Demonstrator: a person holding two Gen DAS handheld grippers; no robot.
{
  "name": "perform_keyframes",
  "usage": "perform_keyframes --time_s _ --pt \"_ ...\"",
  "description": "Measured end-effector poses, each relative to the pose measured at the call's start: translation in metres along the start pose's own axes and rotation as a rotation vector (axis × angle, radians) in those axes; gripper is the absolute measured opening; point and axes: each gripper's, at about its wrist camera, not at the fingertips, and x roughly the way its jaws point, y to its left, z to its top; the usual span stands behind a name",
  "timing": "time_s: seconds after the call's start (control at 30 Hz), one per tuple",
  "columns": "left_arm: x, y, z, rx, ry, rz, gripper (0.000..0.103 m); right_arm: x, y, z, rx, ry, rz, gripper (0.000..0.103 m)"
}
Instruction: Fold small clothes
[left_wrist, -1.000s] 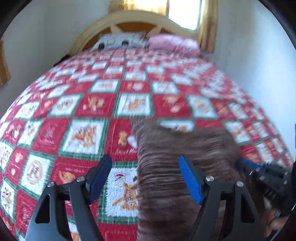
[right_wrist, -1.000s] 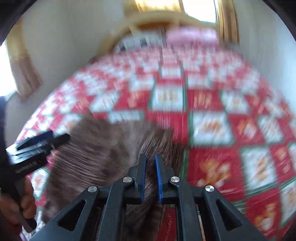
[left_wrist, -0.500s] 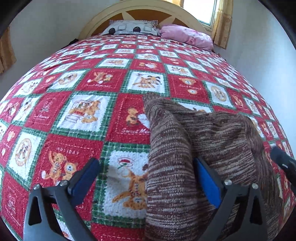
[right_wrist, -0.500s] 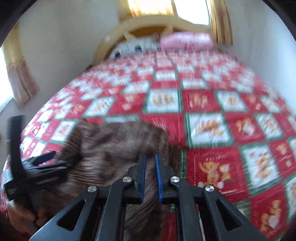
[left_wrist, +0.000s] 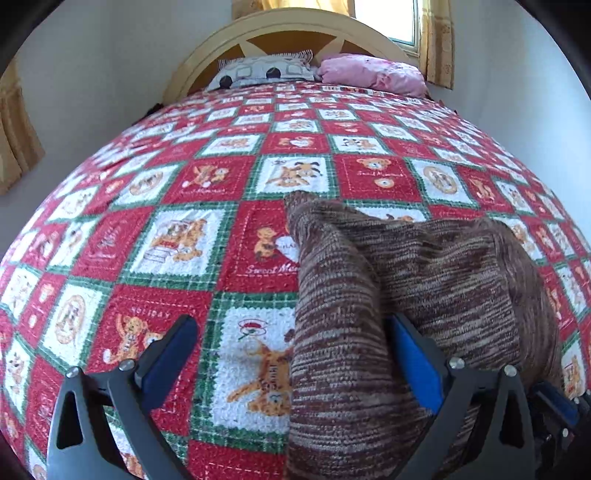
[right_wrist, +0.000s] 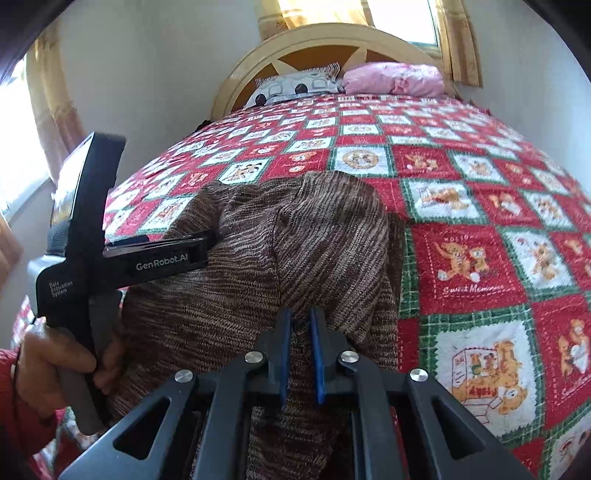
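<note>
A brown striped knitted garment (left_wrist: 424, 266) lies rumpled on the red and green patchwork bedspread (left_wrist: 177, 240). My left gripper (left_wrist: 291, 350) stands wide open over its left side. A thick fold of the knit runs down between the jaws and partly hides the right finger (left_wrist: 417, 354), while the left finger (left_wrist: 170, 350) hangs over bare quilt. In the right wrist view, my right gripper (right_wrist: 300, 332) is shut on the brown garment (right_wrist: 295, 240) at its near edge. The left gripper (right_wrist: 208, 242), held by a hand (right_wrist: 55, 365), rests on the knit's left side.
A curved wooden headboard (left_wrist: 295, 33) closes the far end of the bed, with a patterned grey pillow (left_wrist: 266, 70) and a pink pillow (left_wrist: 373, 74) in front of it. White walls stand close on both sides, with curtains (right_wrist: 55, 99) and windows. Open quilt lies left of and beyond the garment.
The left jaws have spread wider, off the knit. The right gripper, still shut on the garment, has shifted sideways, and the left gripper now looms nearer in its view.
</note>
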Motion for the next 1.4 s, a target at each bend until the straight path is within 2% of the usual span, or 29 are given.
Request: perform_keyframes --time_s 0.1,0.27,0.43,0.53,0.67,0.73,0.83,1.0,1.13,1.2,1.3,1.4 --pt "-0.001 0.000 0.000 0.004 -0.006 0.011 0.103 0.001 0.007 -0.002 -0.036 -0.003 -0.039 0.011" --pt "-0.001 -0.001 -0.001 0.000 -0.009 0.020 0.103 0.000 0.007 -0.003 -0.040 -0.011 -0.046 0.011" --pt "-0.007 -0.014 -0.003 0.054 -0.043 0.096 0.103 0.001 0.006 -0.002 -0.038 -0.010 -0.043 0.011" --pt "-0.011 -0.016 -0.005 0.084 -0.044 0.114 0.103 -0.001 0.007 -0.003 -0.033 -0.011 -0.040 0.011" --pt "-0.032 -0.012 -0.019 0.134 -0.007 0.072 0.103 -0.001 0.007 -0.003 -0.031 -0.011 -0.039 0.011" --pt "-0.046 -0.007 -0.034 0.129 -0.005 0.032 0.103 0.000 0.006 -0.003 -0.028 -0.012 -0.037 0.011" --pt "-0.055 -0.004 -0.054 0.127 -0.024 0.010 0.103 0.000 0.006 -0.003 -0.028 -0.012 -0.037 0.011" --pt "-0.048 0.004 -0.052 0.067 0.007 -0.044 0.103 0.000 0.006 -0.004 -0.028 -0.012 -0.037 0.011" --pt "-0.036 0.018 -0.050 -0.020 0.046 -0.140 0.103 -0.001 0.006 -0.003 -0.028 -0.012 -0.037 0.011" --pt "-0.035 0.020 -0.052 -0.046 0.058 -0.162 0.103 -0.001 0.006 -0.003 -0.028 -0.012 -0.036 0.011" --pt "-0.039 0.015 -0.053 -0.027 0.047 -0.139 0.103 -0.002 0.006 -0.003 -0.024 -0.008 -0.036 0.011" --pt "-0.050 0.019 -0.057 -0.021 0.035 -0.134 0.103 -0.023 0.004 -0.007 0.031 -0.032 -0.021 0.012"
